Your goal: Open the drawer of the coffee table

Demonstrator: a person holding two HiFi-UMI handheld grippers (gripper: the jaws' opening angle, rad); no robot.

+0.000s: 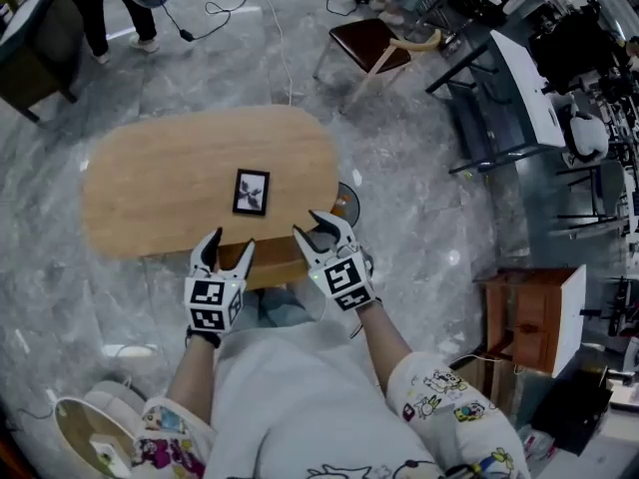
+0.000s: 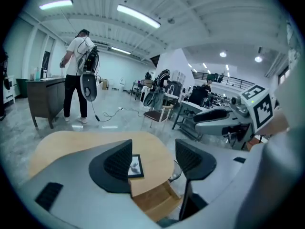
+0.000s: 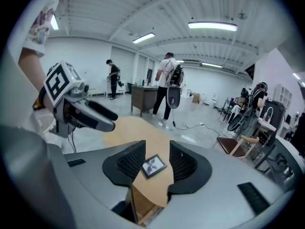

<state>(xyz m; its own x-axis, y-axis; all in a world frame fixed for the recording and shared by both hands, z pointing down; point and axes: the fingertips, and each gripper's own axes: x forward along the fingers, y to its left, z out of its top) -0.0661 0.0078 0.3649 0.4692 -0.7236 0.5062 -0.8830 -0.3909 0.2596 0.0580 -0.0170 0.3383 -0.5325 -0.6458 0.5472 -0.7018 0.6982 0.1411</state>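
Both claws hung parted and empty, left claw (image 1: pixel 230 245) and right claw (image 1: pixel 324 230), above the table (image 1: pixel 150 188), its drawer (image 1: pixel 275 270) jutting beneath the near edge; I judged lifting clear without snagging best.

You are holding the right gripper (image 3: pixel 157 151) above the wooden bench (image 3: pixel 138 128), its fingers (image 3: pixel 131 162) standing apart and gripping nothing. A small framed picture (image 3: pixel 153 165) is showing in the gap between them, the drawer (image 3: pixel 140 204) is jutting open below, and the left gripper (image 3: pixel 113 121) is hovering at upper left.
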